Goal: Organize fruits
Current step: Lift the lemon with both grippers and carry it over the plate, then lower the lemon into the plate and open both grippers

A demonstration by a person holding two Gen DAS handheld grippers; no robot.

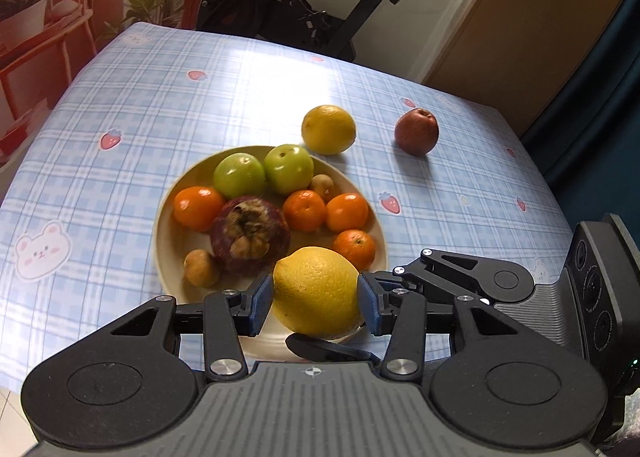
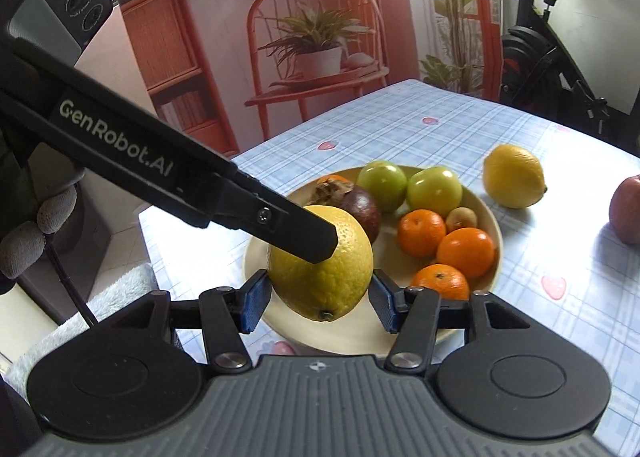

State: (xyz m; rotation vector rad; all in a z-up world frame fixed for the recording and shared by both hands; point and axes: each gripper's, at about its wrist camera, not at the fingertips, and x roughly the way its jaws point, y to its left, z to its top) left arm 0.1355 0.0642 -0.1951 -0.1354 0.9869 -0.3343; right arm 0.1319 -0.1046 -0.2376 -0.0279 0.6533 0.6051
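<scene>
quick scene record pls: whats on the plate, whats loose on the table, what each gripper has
plate: two green apples, four oranges, mangosteen, two small brown fruits
loose on tablecloth: second lemon, red apple
held lemon: over the plate's near edge
left gripper: pads against held lemon
right gripper: pads against the same lemon
background: exercise bike

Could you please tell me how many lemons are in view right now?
2. One lemon sits between the left gripper pads and the right gripper pads, over the plate's near rim. The other lemon lies on the table beyond the plate. None seem hidden.
</scene>
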